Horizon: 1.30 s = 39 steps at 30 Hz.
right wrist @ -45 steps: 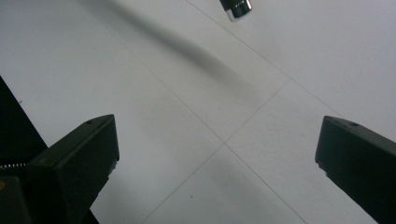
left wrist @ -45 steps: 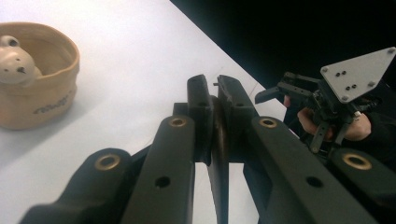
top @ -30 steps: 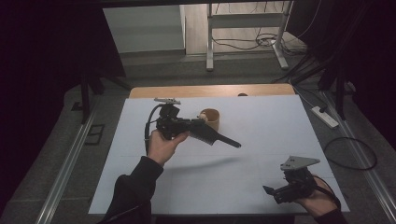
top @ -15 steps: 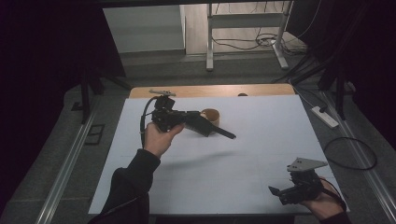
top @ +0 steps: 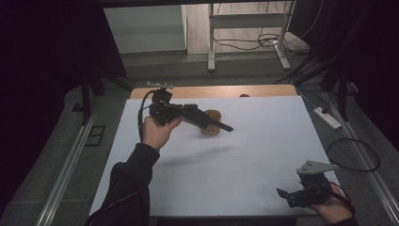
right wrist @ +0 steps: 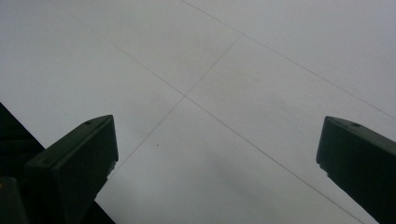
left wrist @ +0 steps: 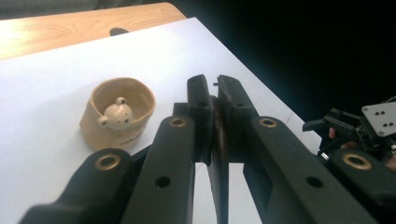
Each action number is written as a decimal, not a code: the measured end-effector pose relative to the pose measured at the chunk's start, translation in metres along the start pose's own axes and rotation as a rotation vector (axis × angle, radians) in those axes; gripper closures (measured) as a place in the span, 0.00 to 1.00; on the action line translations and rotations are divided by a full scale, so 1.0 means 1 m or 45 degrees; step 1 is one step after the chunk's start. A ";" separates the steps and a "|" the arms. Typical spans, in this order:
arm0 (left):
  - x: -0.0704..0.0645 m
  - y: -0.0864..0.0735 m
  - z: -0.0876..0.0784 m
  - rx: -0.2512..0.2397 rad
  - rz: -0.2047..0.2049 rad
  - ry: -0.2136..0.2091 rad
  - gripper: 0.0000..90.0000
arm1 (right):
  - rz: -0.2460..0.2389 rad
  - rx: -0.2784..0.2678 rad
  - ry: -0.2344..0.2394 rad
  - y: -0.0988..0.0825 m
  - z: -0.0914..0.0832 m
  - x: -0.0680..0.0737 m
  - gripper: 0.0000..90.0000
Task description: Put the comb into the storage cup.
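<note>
We see a small tan ceramic cup (left wrist: 117, 113) with a bear figure inside, near the table's (top: 263, 155) far edge; our left gripper (left wrist: 212, 84) is closed empty, right gripper (right wrist: 217, 154) gapes wide.

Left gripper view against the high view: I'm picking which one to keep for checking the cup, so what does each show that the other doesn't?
Left gripper view: the beige cup is open-topped with a small bear figure inside, and the left gripper has its jaws together with nothing between them.

High view: the person's left hand holding that gripper above the table, the white table sheet as a whole, and the floor with cables beyond.

Both: the cup, the wooden table edge behind it, and the right gripper off near the sheet's corner.
</note>
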State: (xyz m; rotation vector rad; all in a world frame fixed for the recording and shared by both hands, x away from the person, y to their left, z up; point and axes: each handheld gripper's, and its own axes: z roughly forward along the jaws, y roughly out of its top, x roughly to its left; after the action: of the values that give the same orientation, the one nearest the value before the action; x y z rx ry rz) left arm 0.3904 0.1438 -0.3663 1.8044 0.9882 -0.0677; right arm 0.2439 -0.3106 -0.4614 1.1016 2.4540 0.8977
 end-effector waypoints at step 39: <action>0.027 0.036 -0.015 -0.006 -0.030 0.182 0.93 | 0.148 0.019 -0.116 -0.025 -0.024 -0.011 0.00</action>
State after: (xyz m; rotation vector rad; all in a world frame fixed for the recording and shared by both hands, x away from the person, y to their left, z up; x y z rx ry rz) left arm 0.4261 0.1667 -0.3446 1.8135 1.1090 0.0495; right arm 0.2252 -0.3410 -0.4593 1.2725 2.3477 0.8438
